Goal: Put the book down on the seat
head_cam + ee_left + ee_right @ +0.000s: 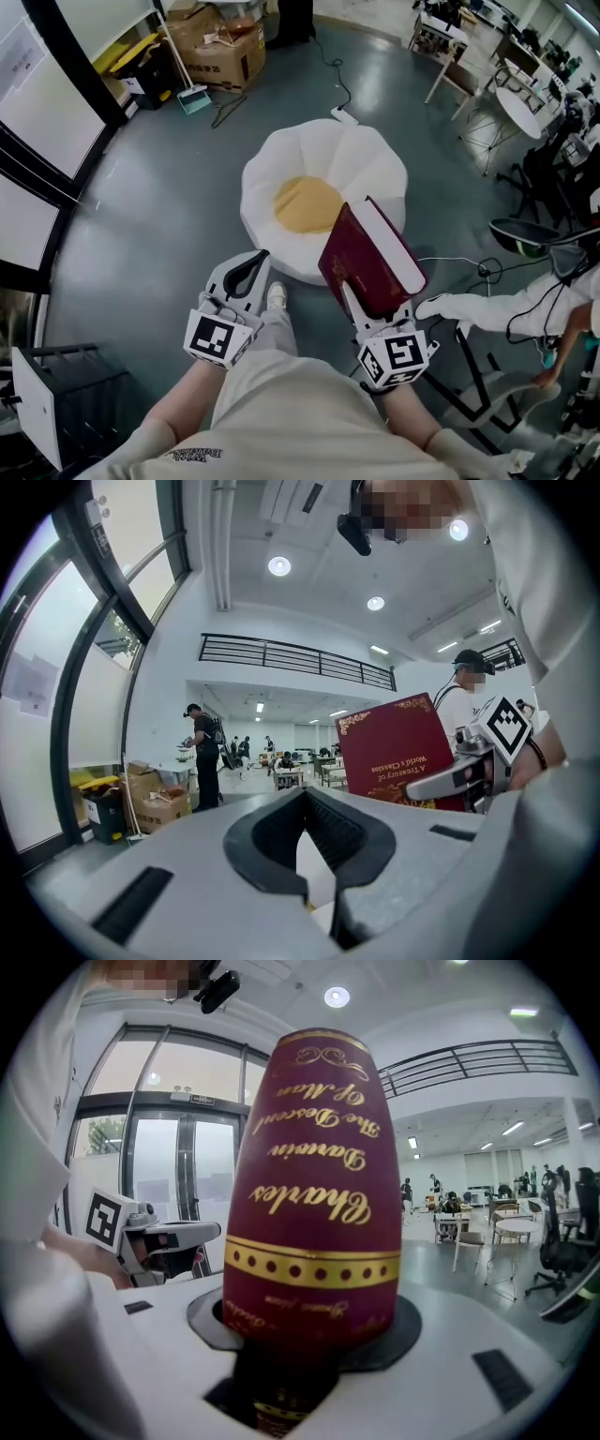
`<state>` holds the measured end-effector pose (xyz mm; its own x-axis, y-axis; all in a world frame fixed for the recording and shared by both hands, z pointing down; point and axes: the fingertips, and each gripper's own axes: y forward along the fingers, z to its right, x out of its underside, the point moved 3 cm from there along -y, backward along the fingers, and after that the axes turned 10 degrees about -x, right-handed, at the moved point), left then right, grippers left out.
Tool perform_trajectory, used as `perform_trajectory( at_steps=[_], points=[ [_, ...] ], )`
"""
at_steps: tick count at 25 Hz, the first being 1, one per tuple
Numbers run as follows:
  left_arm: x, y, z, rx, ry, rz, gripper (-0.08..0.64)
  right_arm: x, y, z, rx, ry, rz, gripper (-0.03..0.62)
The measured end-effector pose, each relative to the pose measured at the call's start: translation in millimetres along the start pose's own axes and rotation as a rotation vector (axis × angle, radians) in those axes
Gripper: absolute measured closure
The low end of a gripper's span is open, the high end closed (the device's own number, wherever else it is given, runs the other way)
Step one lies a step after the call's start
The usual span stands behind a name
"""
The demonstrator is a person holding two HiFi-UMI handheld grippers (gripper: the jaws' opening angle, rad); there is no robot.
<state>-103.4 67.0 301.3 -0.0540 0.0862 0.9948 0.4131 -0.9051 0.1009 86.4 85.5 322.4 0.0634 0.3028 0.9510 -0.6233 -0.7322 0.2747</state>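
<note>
Left claw: your left claw (260, 256) is closed tip to tip with nothing in it. It sits level beside your left leg, near the front edge of the seat.
Right claw: your right claw (361, 298) is clamped on the lower end of the book.
Book: a dark red hardback (367, 251) with gold lettering, held up in the air. It tilts away from you, and its far end is over the seat's near right edge.
Seat: a white floor cushion (370, 159) with scalloped petal edges and a round yellow centre (305, 204), directly ahead of you. Nothing lies on top of it.
Open room: bare grey floor (159, 216) spreads to the left of the seat and beyond it.
Right edge: another person's white sleeve (497, 305) reaches in close to your right claw, with cables and chair legs around it.
Left edge: a dark window frame (66, 75) curves along the wall, well apart from the seat.
Far edge: a white power strip (344, 116) lies just behind the seat. Cardboard boxes (225, 47) and a dustpan (194, 98) are farther back.
Room: a round table (518, 111) and chairs stand at the far right.
</note>
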Motion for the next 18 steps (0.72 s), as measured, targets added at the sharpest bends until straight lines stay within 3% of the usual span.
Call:
perform_trajectory(
  at_steps=[8,18],
  points=[
    [-14.4,77.9,-82.3,0.012,-0.009,0.004,0.555,-41.1,98.7,30.3,0.028,0.03,-0.001,0.368],
    [-23.7,147.0,-147.6,0.081,-0.017,-0.008,0.555,-81.1,176.8,58.4,0.092,0.024,-0.001,0.368]
  ],
)
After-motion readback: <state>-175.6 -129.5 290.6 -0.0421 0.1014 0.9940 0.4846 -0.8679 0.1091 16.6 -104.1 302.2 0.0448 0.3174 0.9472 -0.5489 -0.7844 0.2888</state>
